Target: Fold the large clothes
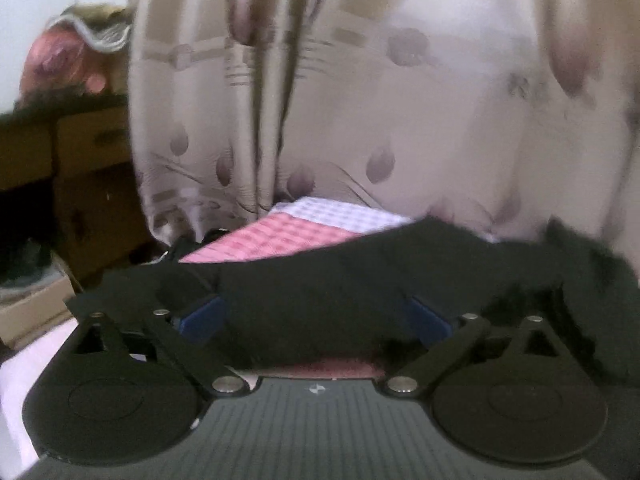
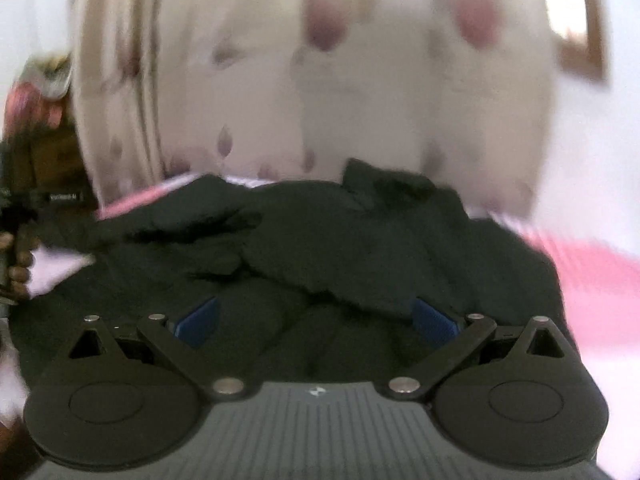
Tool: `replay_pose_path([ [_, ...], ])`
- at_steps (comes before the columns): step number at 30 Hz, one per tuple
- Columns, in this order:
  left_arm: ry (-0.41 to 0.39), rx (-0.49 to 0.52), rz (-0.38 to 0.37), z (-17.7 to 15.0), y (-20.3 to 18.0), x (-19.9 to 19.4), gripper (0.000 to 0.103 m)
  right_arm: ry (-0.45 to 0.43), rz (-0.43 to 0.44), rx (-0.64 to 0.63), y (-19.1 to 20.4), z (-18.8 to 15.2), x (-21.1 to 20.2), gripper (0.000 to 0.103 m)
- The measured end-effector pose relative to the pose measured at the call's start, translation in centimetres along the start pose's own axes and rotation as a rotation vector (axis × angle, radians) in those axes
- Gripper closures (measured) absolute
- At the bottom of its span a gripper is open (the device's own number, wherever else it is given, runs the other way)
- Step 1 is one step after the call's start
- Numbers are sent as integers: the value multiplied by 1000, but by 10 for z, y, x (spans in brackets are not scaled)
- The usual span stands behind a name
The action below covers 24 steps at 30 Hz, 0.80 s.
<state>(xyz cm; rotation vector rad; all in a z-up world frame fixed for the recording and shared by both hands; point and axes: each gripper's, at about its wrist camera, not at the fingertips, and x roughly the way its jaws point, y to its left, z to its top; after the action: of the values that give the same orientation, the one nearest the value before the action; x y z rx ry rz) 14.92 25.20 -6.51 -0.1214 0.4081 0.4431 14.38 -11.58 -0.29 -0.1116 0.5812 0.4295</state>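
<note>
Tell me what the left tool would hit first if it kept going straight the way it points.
Most likely the black garment. It lies right ahead of the open left tool, heaped across the gap between its fingers. Beyond it come the pink checked sheet and the curtain; blur makes depth uncertain.

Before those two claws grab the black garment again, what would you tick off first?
1. Left claw open: ok, its blue pads stand wide apart.
2. Right claw open: ok, pads apart, nothing pinched.
3. Black garment lying on the pink checked cover: ok, it rests there.
4. Garment flat enough to fold: not ok, it is rumpled, with layers bunched.
5. A clear edge or corner to grab: cannot tell, the pictures are blurred and the cloth is uniformly dark.
6. Curtain clear of the garment: cannot tell, it hangs close behind.
</note>
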Motion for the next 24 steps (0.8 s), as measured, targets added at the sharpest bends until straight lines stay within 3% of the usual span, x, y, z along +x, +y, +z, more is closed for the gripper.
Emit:
replay_pose_path([
  [4,43,-2,-11,-28,-7,9,3,35,-47,-133,23,16,66,0],
  [6,85,-42,-31,-31,-2,15,3,54,-55,-182,31,19,91,0],
  [9,84,-96,-37,-32,9,15,3,86,-118,-286,46,17,135,0],
  [12,93,-114,-48,-34,10,16,2,132,-114,-292,50,16,165,3],
  [13,99,-115,-41,-34,11,17,2,119,-127,-301,50,16,172,8],
  [14,104,-115,-34,-32,11,19,2,112,-127,-307,48,17,176,31],
  [15,107,-115,-36,-31,11,21,2,125,-137,-306,44,19,183,72],
  [16,109,-117,-38,-31,11,21,2,141,-160,-301,39,20,186,85],
  [17,113,-121,-35,-31,12,21,1,135,-187,-298,32,23,186,91],
  [19,119,-138,-34,-32,15,22,0,68,-246,-263,9,31,169,92],
  [24,139,-171,-45,-33,20,24,0,-76,-433,-125,-92,52,81,92],
])
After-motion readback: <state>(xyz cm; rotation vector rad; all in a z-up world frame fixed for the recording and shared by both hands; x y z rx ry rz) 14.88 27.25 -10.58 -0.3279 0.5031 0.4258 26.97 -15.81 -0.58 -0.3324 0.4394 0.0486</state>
